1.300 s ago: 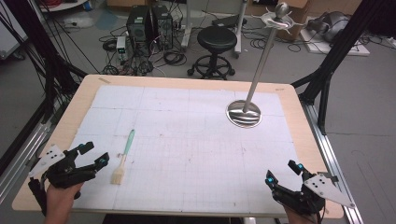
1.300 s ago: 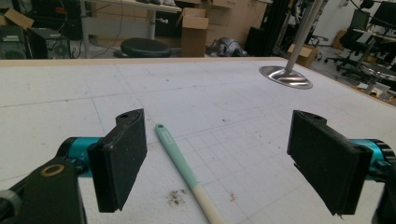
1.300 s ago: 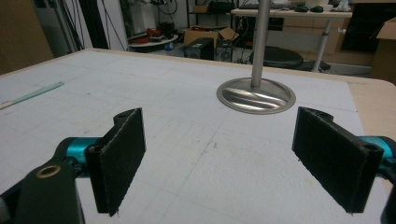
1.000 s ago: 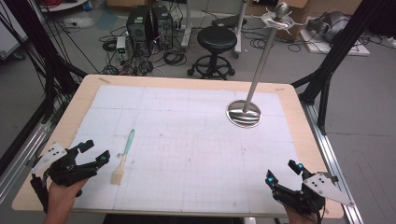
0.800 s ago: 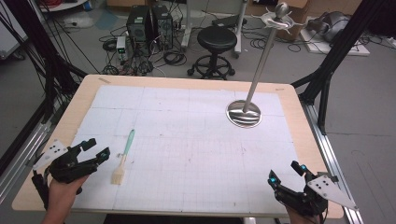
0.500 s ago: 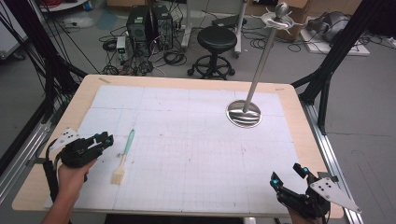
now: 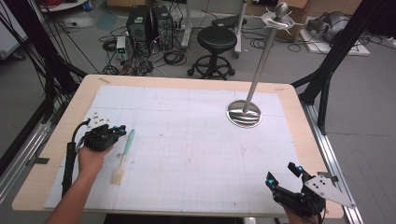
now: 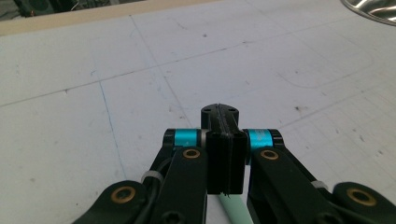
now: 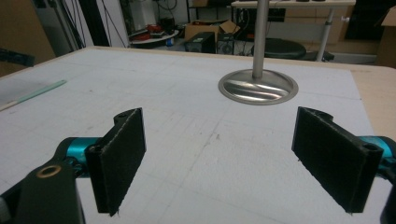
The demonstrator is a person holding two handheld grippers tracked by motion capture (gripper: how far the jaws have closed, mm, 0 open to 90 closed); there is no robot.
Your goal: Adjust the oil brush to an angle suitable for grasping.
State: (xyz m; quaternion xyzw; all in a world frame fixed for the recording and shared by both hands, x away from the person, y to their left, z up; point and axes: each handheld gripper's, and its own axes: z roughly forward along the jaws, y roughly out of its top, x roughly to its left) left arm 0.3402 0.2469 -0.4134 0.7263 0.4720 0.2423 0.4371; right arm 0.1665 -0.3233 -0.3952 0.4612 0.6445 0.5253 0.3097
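Brush handle seemingly beneath shut jaws

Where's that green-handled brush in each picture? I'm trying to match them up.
High view: the brush lies left of centre on the white mat.
Left gripper view: a sliver of its green handle shows at bottom centre.
Right gripper view: the handle lies at the far left.
Shared landmark: the steel stand's round base.

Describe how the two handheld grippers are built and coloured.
Both are black linkage frames. The left gripper has brass-coloured pivot pins, turquoise collars behind the jaws, a pale three-cornered plate on top and a black cable trailing back along the forearm. The right gripper carries flat black rectangular pads, the same turquoise collars and a grey three-cornered plate. The forearms are bare of sleeves.
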